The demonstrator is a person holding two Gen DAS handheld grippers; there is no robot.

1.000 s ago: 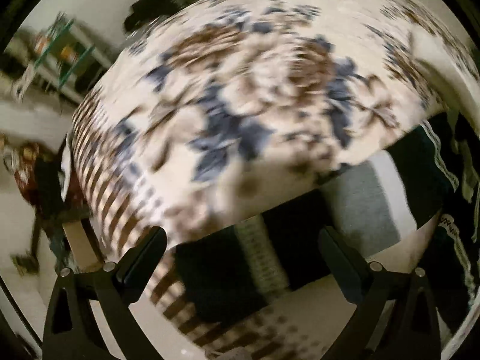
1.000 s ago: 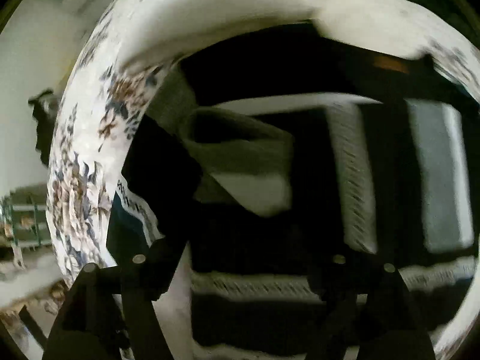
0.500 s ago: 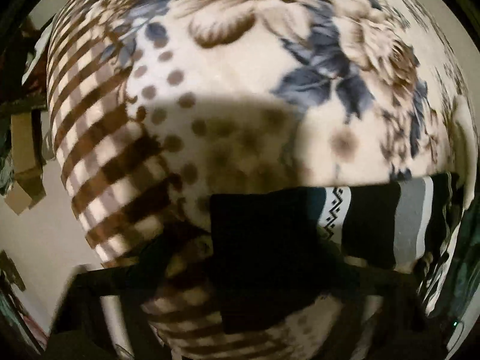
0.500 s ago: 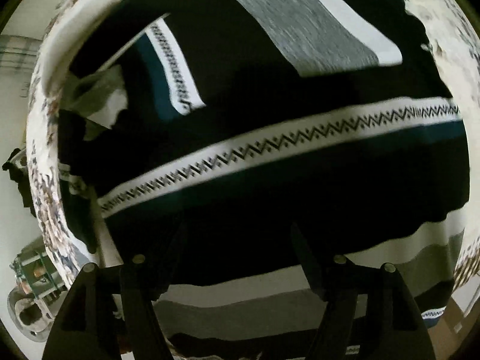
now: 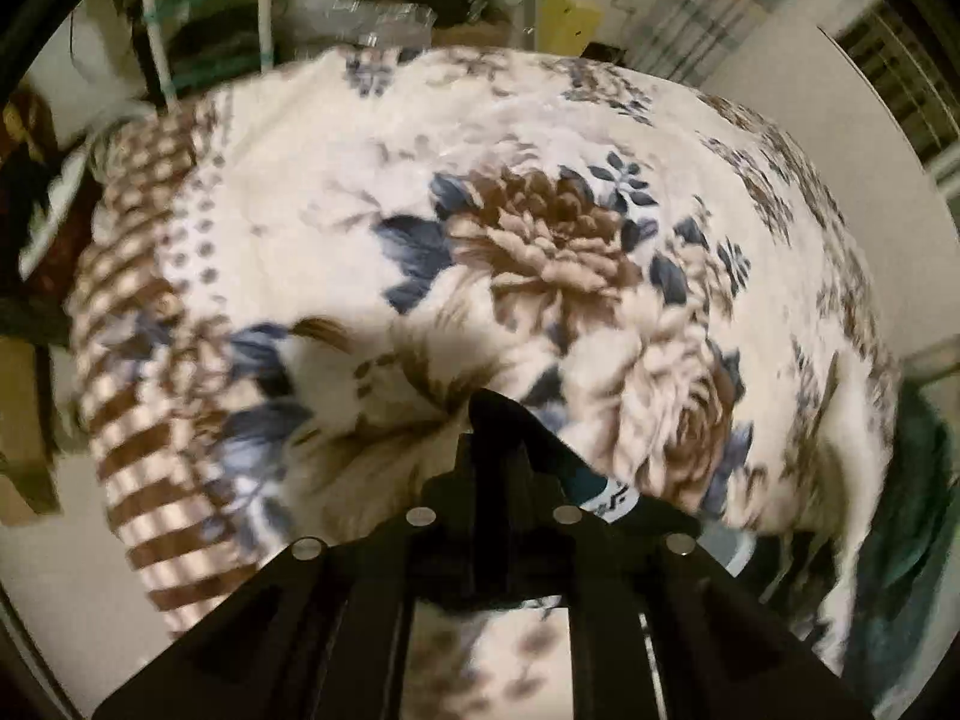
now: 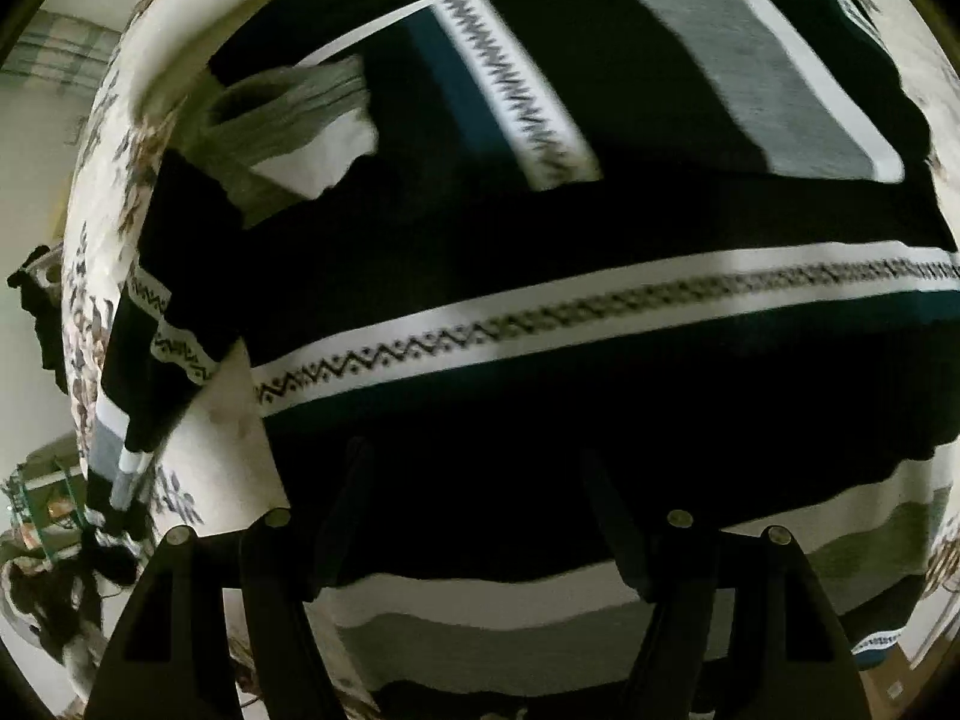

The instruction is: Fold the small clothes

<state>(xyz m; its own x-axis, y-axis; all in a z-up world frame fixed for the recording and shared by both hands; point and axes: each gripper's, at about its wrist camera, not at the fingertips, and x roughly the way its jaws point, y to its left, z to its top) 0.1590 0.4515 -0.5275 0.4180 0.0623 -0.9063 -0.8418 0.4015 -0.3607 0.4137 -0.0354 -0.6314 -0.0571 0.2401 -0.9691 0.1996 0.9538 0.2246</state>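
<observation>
A dark knitted sweater [image 6: 540,240] with white zigzag bands and grey stripes lies spread on a floral blanket [image 5: 540,252]. One sleeve [image 6: 528,96] is folded across its body. In the left wrist view my left gripper [image 5: 498,420] is shut on a black fold of the sweater [image 5: 540,450], lifted above the blanket; a teal and white zigzag piece hangs at the right of the pads. In the right wrist view my right gripper [image 6: 477,468] points down over the sweater's black lower part, its jaws open and apart from the cloth.
The blanket [image 6: 102,192] covers a bed, with pale floor at its left edge. A green-framed shelf [image 5: 198,30] and dark clutter stand beyond the far end. Teal cloth [image 5: 912,540] hangs at the right. The shelf [image 6: 36,510] also shows low left in the right wrist view.
The left gripper went from wide open to shut on the sweater's black edge and swung across the blanket with it. The right gripper slid over the sweater, jaws unchanged.
</observation>
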